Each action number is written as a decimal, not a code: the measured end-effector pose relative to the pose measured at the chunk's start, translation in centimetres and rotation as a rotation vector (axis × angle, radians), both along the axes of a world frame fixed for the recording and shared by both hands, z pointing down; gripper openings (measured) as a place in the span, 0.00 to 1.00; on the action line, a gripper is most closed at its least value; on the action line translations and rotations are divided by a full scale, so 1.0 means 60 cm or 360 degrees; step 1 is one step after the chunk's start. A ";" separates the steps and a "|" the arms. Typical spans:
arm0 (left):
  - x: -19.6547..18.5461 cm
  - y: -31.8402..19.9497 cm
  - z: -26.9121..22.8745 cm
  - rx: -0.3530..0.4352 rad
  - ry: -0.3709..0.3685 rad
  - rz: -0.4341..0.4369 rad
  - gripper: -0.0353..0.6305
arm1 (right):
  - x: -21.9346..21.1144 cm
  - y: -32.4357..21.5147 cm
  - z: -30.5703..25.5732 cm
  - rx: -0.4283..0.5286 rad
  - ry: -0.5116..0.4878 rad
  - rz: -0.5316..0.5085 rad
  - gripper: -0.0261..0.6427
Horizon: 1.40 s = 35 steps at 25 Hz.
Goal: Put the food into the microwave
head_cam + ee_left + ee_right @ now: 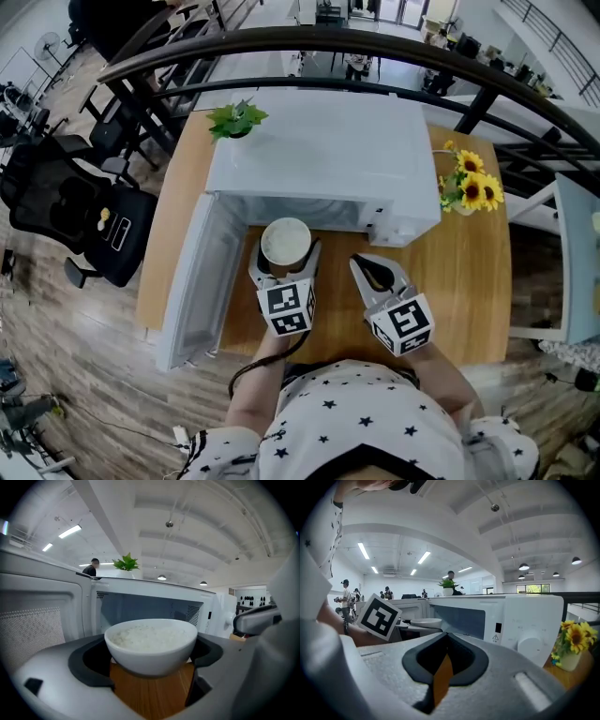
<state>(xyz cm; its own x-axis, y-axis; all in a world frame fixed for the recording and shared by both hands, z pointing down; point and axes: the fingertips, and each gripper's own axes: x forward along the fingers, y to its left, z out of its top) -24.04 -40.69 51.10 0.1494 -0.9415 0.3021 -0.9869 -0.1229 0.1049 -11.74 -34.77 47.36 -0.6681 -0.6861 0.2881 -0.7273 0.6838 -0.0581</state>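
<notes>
A white bowl of rice point(285, 243) point(151, 644) is held above the wooden table just in front of the microwave's open cavity point(150, 611). My left gripper point(284, 263) point(152, 667) is shut on the bowl, its jaws hugging both sides. The white microwave point(323, 159) point(506, 616) stands at the back of the table with its door point(192, 281) swung out to the left. My right gripper point(375, 272) point(443, 656) hovers to the right of the bowl, shut with nothing in it, below the microwave's control panel point(380, 223).
A small green plant point(236, 119) sits on the microwave's top left corner. Sunflowers in a vase point(469, 187) point(574, 644) stand at the table's right. A black office chair point(75, 216) is left of the table. A railing runs behind.
</notes>
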 end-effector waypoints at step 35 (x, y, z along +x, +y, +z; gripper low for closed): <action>0.028 -0.164 0.105 -0.0175 -0.0118 0.0039 0.78 | 0.022 -0.041 0.058 -0.0148 0.0032 0.0052 0.05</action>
<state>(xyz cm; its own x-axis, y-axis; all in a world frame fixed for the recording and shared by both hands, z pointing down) -22.38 -50.54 57.43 0.1452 -0.8985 0.4143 -0.9893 -0.1388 0.0458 -10.43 -37.22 50.85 -0.6392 -0.6772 0.3643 -0.7509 0.6520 -0.1054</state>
